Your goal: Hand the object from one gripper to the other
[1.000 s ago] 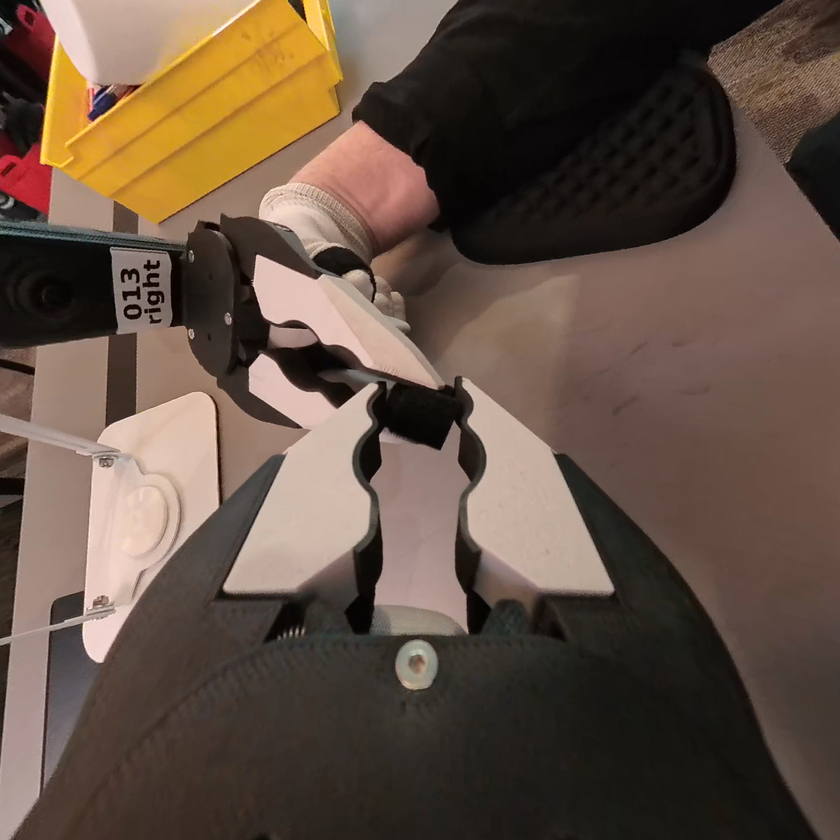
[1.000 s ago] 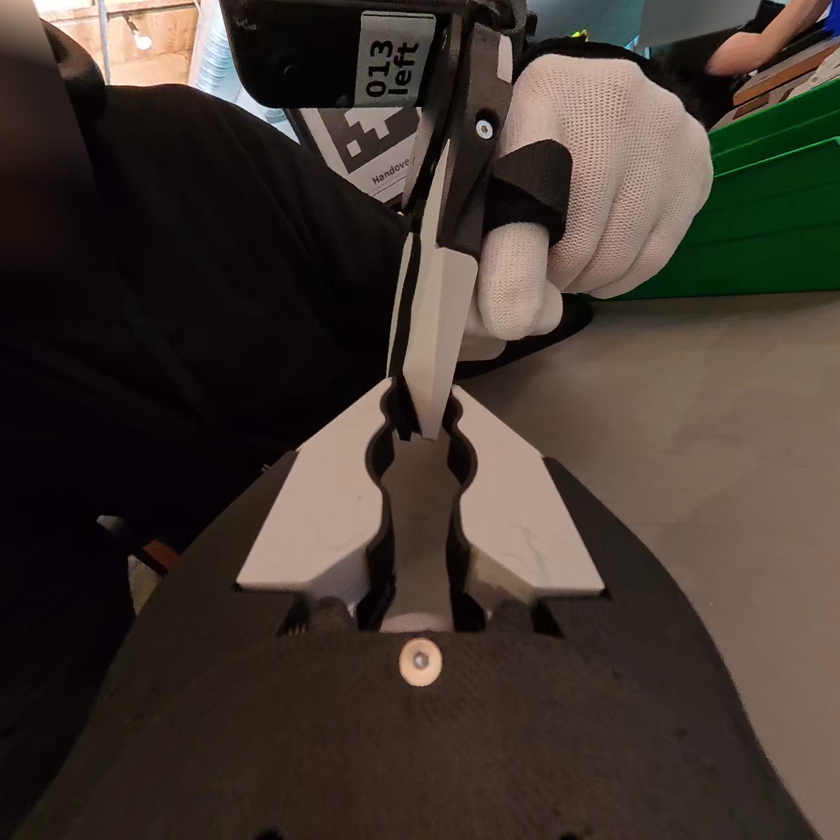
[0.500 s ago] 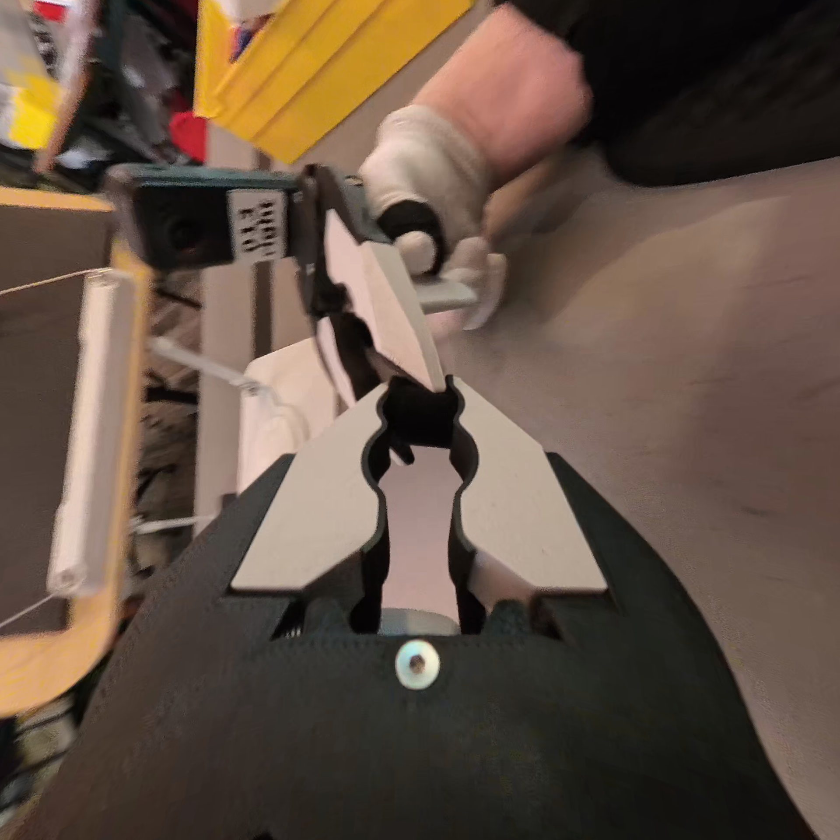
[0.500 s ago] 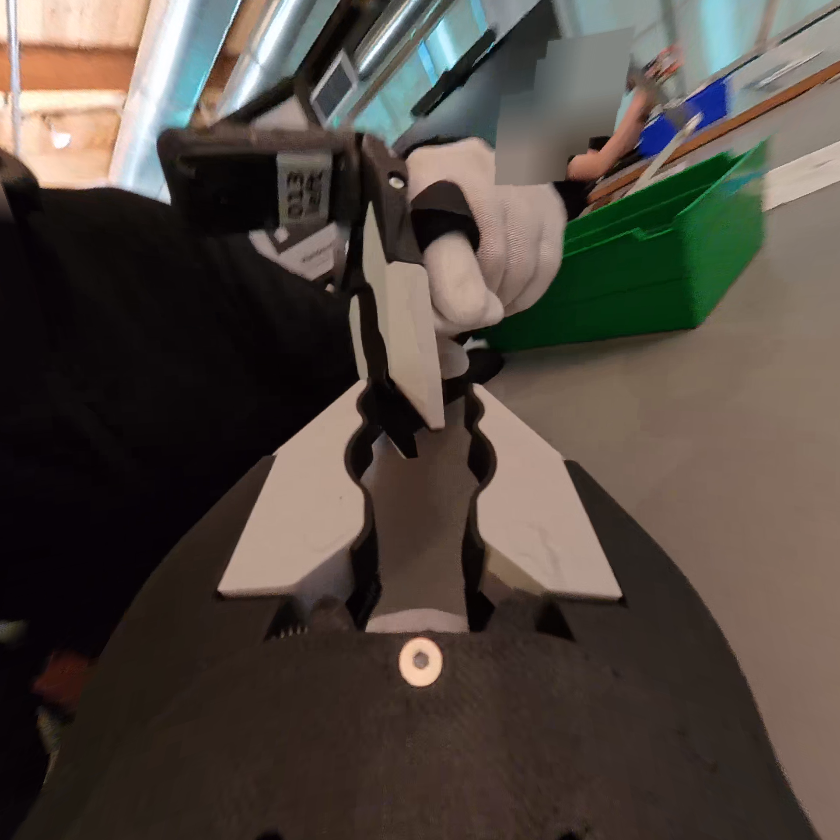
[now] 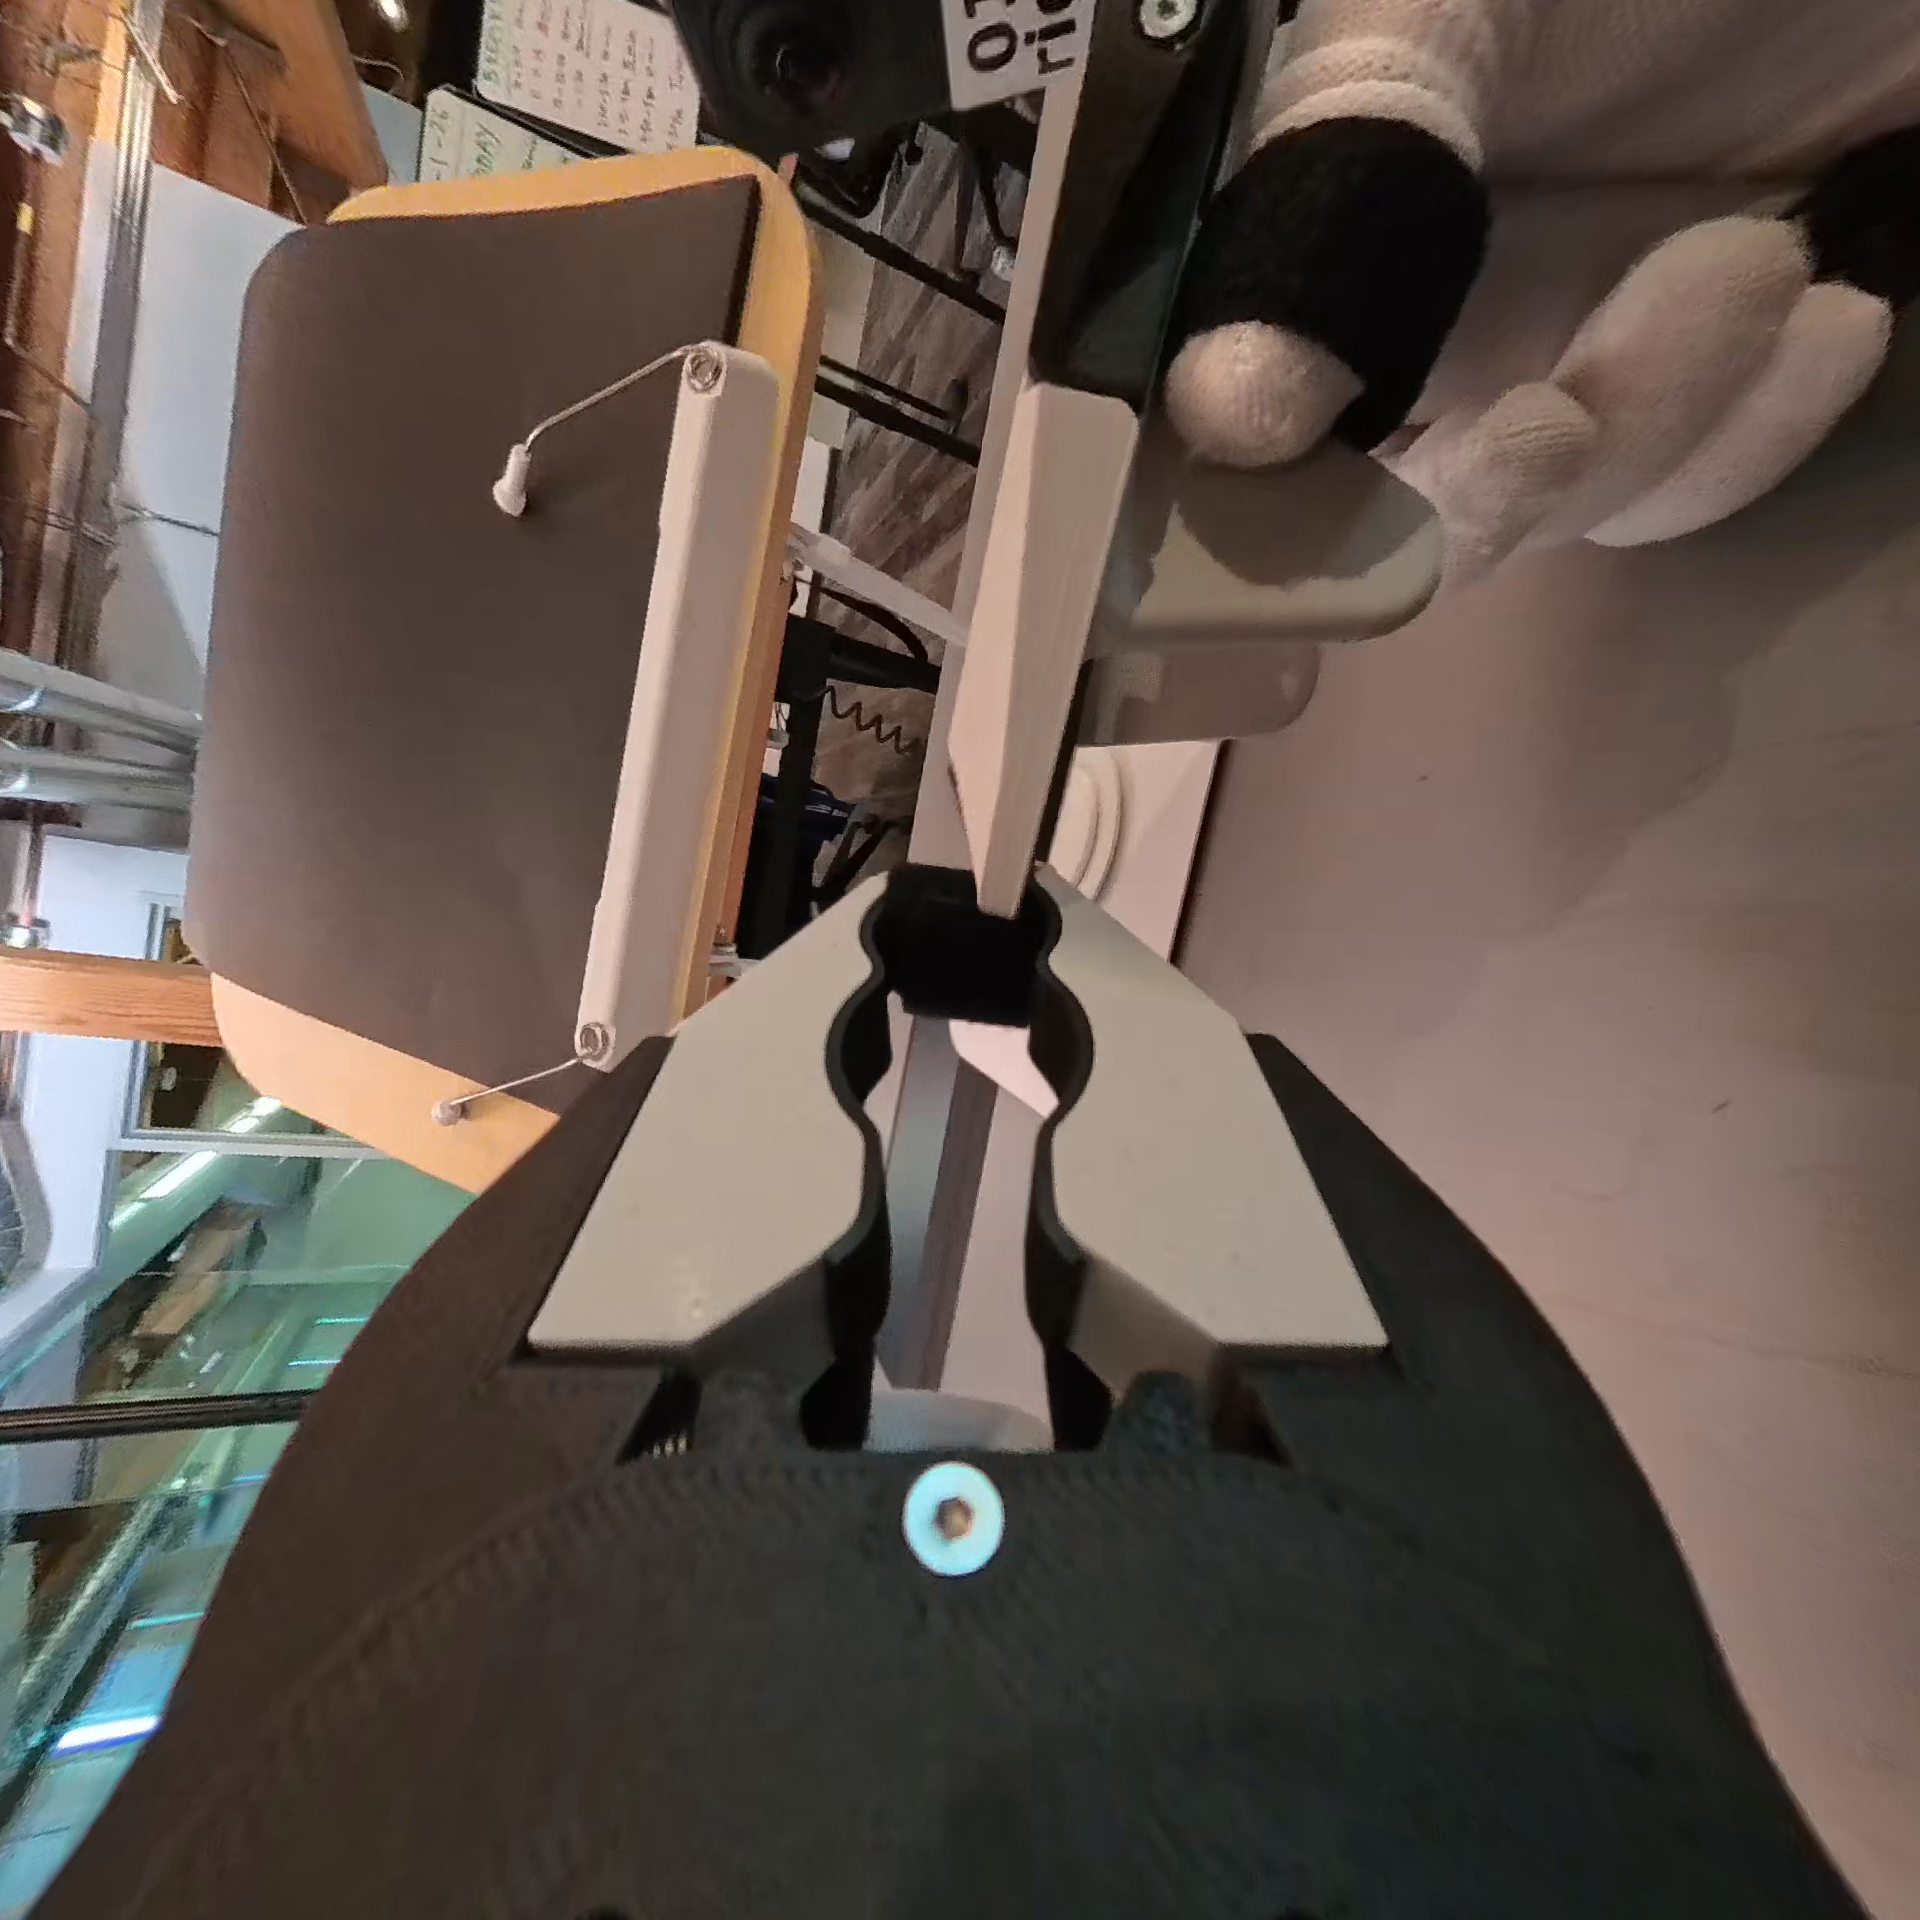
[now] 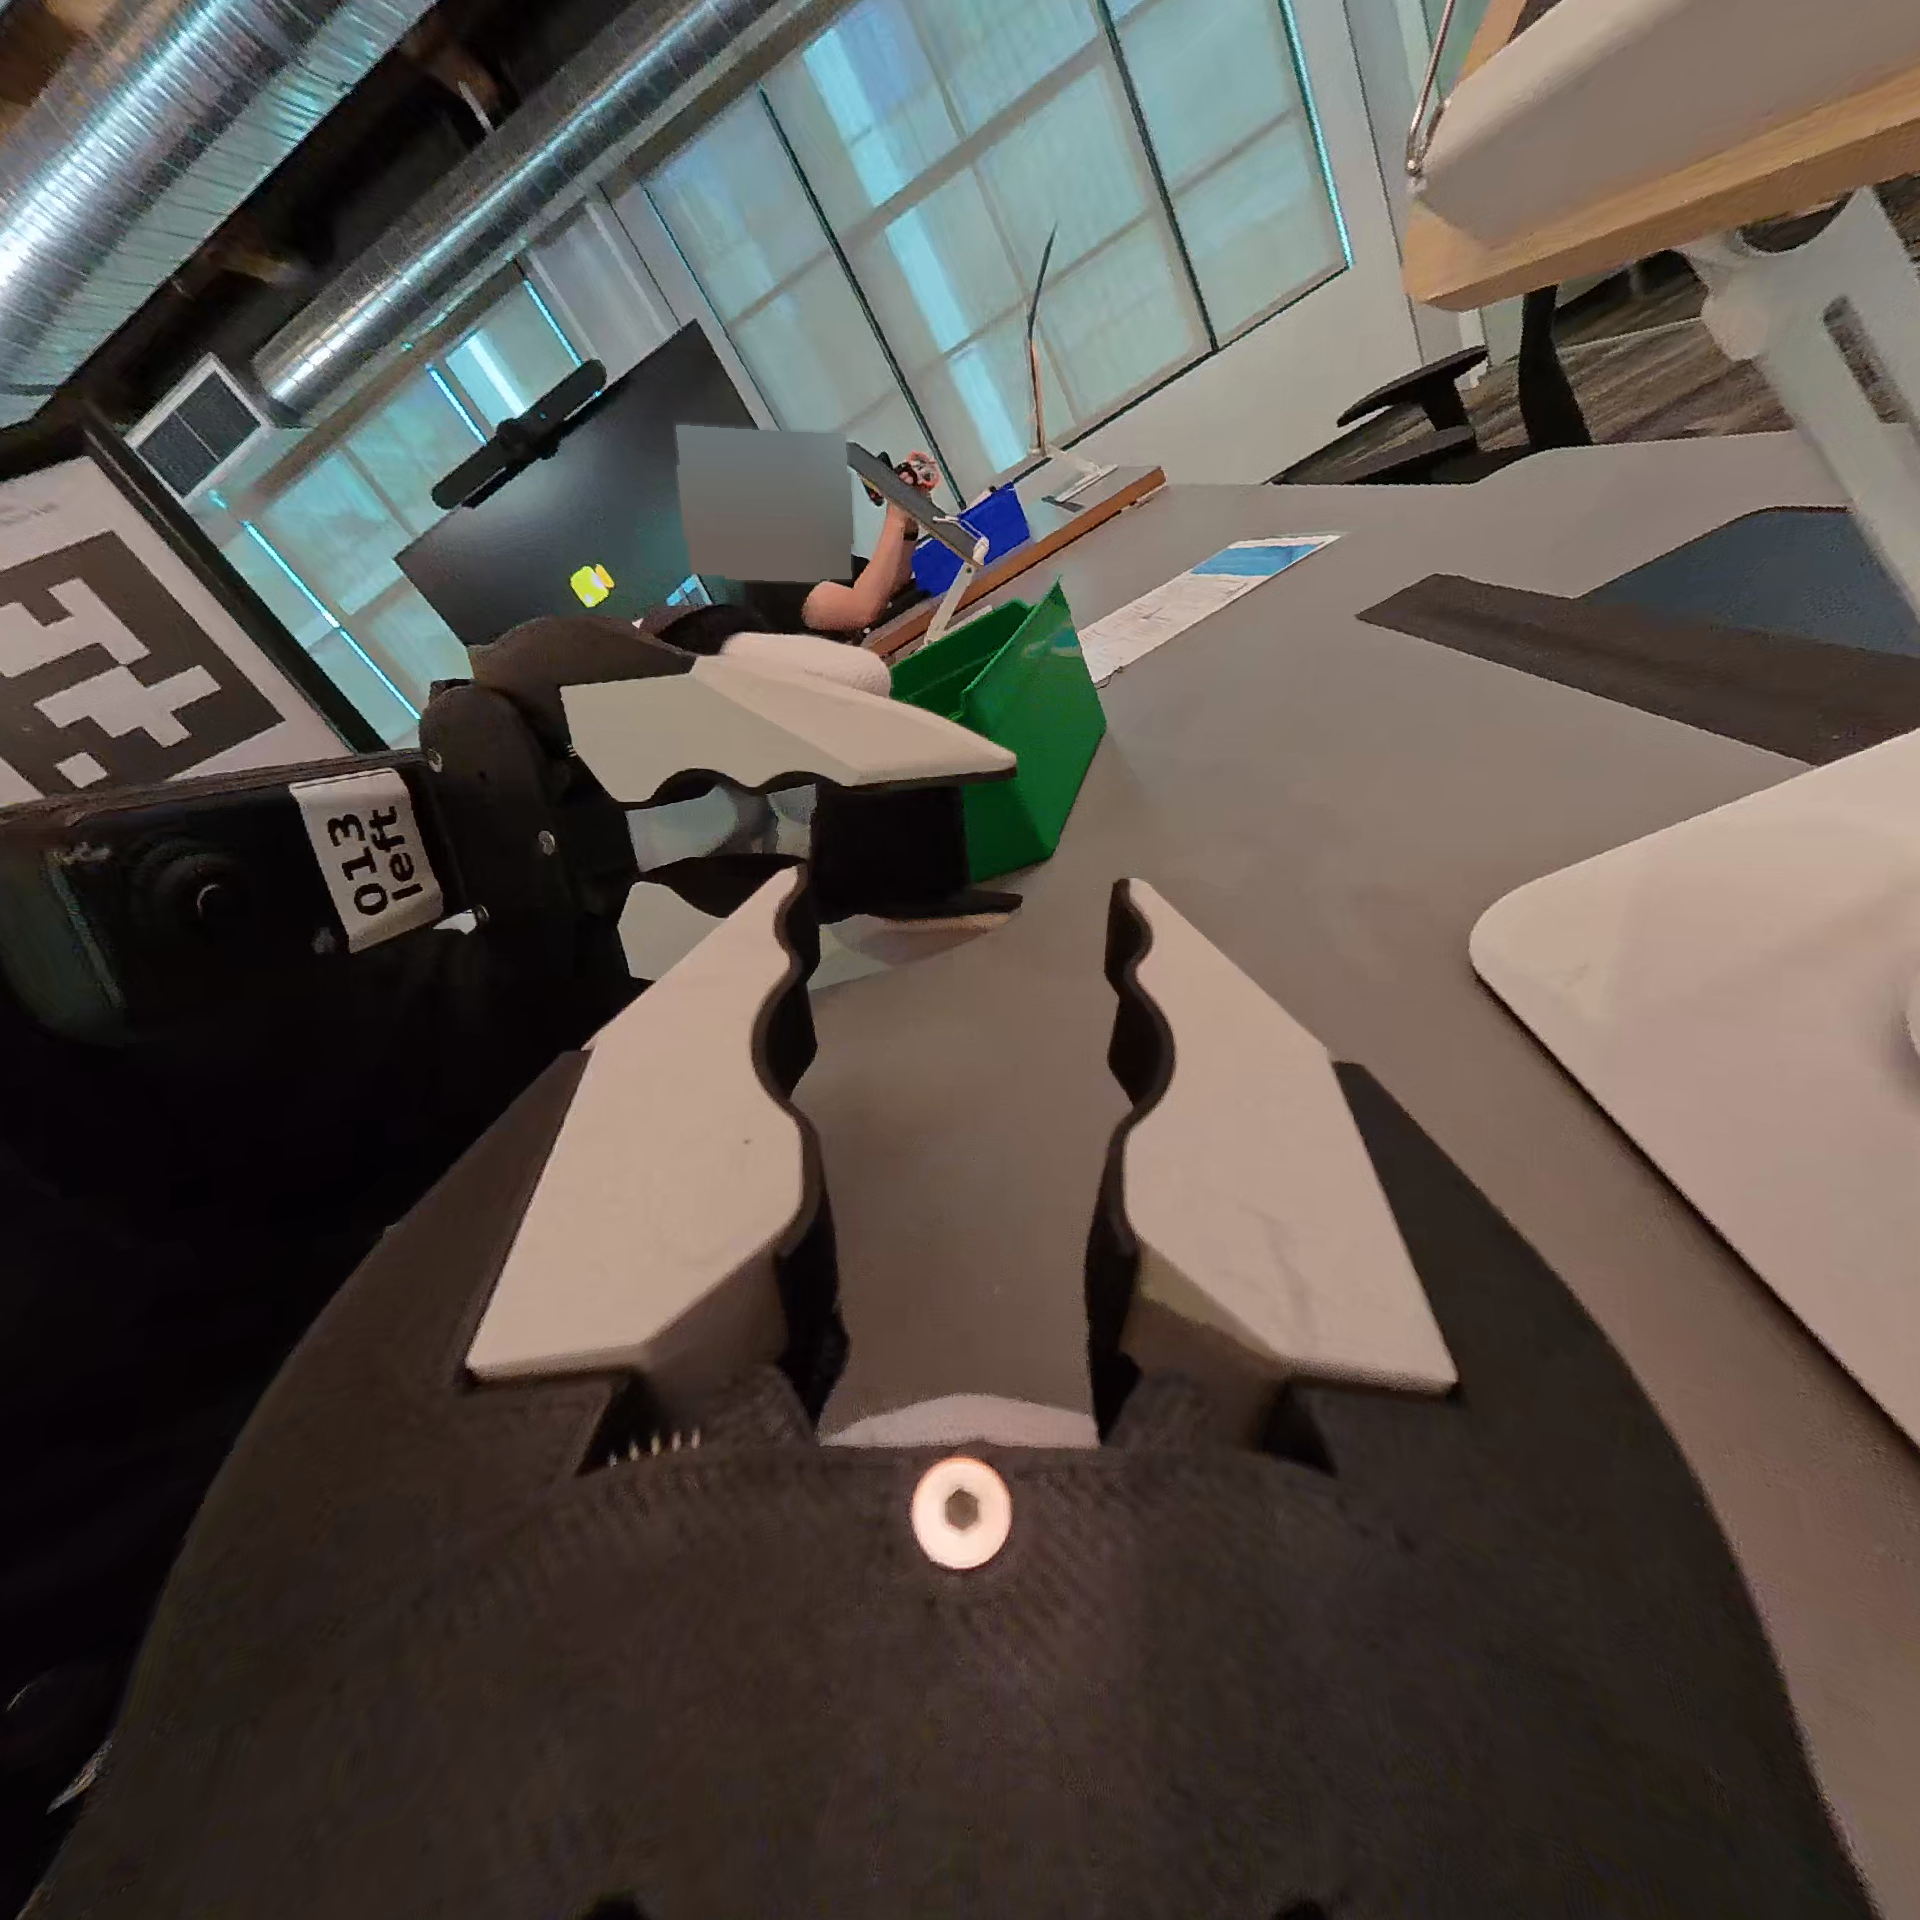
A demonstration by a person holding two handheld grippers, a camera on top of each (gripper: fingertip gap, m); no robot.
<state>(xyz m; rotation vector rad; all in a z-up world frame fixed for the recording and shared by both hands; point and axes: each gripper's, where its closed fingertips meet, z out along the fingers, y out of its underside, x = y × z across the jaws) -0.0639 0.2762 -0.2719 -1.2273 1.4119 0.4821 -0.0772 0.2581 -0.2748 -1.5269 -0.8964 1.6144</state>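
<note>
- The object is a small black block (image 5: pixel 961 961) with a soft, fuzzy look.
- In the left wrist view the left gripper (image 5: pixel 964 940) has its jaws closed tight on the black block, right at the tips.
- One thin white finger (image 5: pixel 1029 665) of the other gripper comes down from the top and seems to touch the block's top edge.
- A hand in a white glove (image 5: pixel 1558 343) holds that other gripper; the picture edge cuts the hand off.
- In the right wrist view the block (image 6: pixel 888 852) sits between the left gripper's two white fingers, above the grey table (image 6: pixel 1299 831).
- The right gripper (image 6: pixel 961 914) has its jaws wide apart with nothing inside.
- Its left fingertip hides the block's lower corner, so I cannot tell if they touch.
- A green bin (image 6: pixel 1023 727) stands behind.
</note>
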